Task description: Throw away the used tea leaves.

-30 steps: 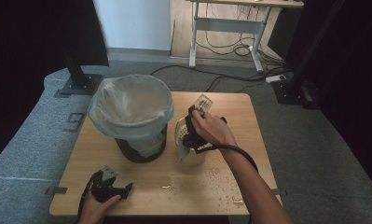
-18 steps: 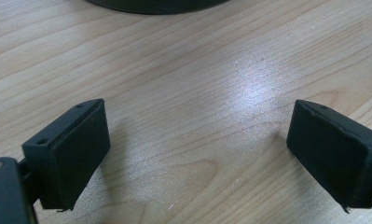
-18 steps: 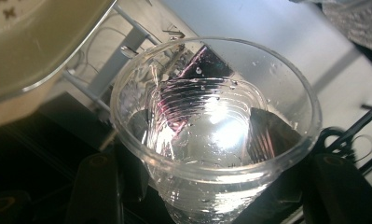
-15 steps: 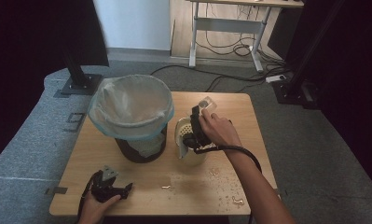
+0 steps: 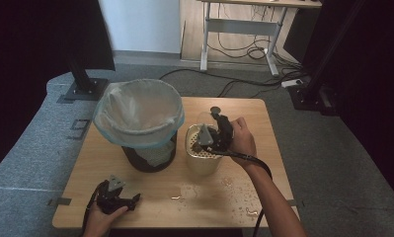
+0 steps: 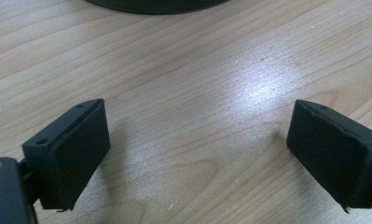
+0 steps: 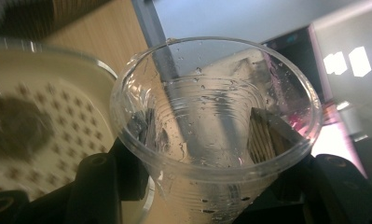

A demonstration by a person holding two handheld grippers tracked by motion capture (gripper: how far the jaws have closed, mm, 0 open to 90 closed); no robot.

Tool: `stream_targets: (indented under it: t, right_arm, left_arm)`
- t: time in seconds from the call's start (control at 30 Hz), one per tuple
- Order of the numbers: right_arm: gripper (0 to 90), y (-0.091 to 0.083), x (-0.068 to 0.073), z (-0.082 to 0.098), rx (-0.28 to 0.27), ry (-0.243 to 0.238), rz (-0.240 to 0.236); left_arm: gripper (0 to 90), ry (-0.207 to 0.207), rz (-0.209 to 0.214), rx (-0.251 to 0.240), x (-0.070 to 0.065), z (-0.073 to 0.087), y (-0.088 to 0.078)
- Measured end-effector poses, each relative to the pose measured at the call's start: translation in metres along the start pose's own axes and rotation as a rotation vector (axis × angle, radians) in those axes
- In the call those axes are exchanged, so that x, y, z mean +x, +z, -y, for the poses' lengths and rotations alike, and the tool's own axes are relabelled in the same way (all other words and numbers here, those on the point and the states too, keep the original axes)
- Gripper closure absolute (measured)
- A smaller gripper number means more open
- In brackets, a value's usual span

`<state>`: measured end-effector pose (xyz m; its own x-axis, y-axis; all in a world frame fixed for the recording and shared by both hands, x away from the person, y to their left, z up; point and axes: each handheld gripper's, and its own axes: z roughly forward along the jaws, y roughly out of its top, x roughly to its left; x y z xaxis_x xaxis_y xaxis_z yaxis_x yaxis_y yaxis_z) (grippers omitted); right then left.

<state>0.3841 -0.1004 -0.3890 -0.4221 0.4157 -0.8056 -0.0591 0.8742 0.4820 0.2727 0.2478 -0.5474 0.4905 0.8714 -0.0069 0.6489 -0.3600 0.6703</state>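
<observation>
Starting at my left: my left gripper (image 5: 116,196) rests on the near-left part of the wooden table (image 5: 263,163), jaws spread wide with nothing but bare wood between them, as its own view confirms. It is well apart from the work and has no part in this step.

Just beyond it stands the dark bin (image 5: 150,157) lined with a pale bag (image 5: 137,111); the bag's mouth hangs open. I cannot make out anything lying inside it from here.

Right of the bin, nearly touching it, stands the cream canister (image 5: 203,159) with a perforated strainer (image 7: 58,116) set in its mouth. A dark clump of wet residue (image 7: 16,126) sits on the holes, blurred, so I won't say what it is.

Right over that canister is my right gripper (image 5: 215,134), clamped on a clear plastic cup (image 7: 216,126). The pads press its ribbed wall from either side, and the wall dents a little under them. The cup is tipped well over, its long axis nearer level than upright, its mouth facing my camera; droplets cling inside but I see no standing liquid, so I judge it drained.

What the coming move turns on: the bin lies to the left of the cup, past the canister, and my right hand is far nearer. If the cup is meant for the bag, I must carry it leftward over the canister's rim.

Water drops (image 5: 239,197) speckle the table in front.
</observation>
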Motion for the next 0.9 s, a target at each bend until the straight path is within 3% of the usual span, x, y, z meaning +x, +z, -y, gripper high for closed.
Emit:
stream_targets:
  t: [0.03,0.07,0.2,0.47,0.57,0.63,0.73,0.9]
  right_arm:
    - [42.4,0.000,-0.001,0.001,-0.009,0.050,-0.011]
    - [42.4,-0.001,-0.006,0.003,-0.022,0.140,-0.036]
    - [42.4,-0.003,-0.016,0.010,-0.082,0.408,-0.115]
    - [42.3,-0.006,-0.026,0.017,-0.194,0.809,-0.226]
    - [42.4,-0.007,-0.029,0.019,-0.228,0.904,-0.258]
    - [42.4,-0.008,-0.031,0.020,-0.243,0.940,-0.271]
    - [42.5,-0.009,-0.033,0.020,-0.245,0.970,-0.267]
    - [42.6,-0.013,-0.034,0.016,-0.239,0.958,-0.235]
  left_arm:
    - [5.3,0.000,0.000,0.001,0.000,0.000,0.000]
    - [5.3,0.000,0.000,0.001,0.000,0.000,0.000]
    - [5.3,0.000,0.000,0.000,0.000,0.000,0.000]
    - [5.3,0.000,0.000,0.000,0.000,0.000,0.000]
    - [5.3,0.001,-0.001,0.000,0.000,0.000,0.000]
    - [5.3,0.001,0.000,0.000,0.000,0.000,0.000]
    - [5.3,0.001,-0.001,0.000,0.000,0.000,0.000]
    - [5.3,0.000,-0.001,0.000,0.000,0.000,0.000]
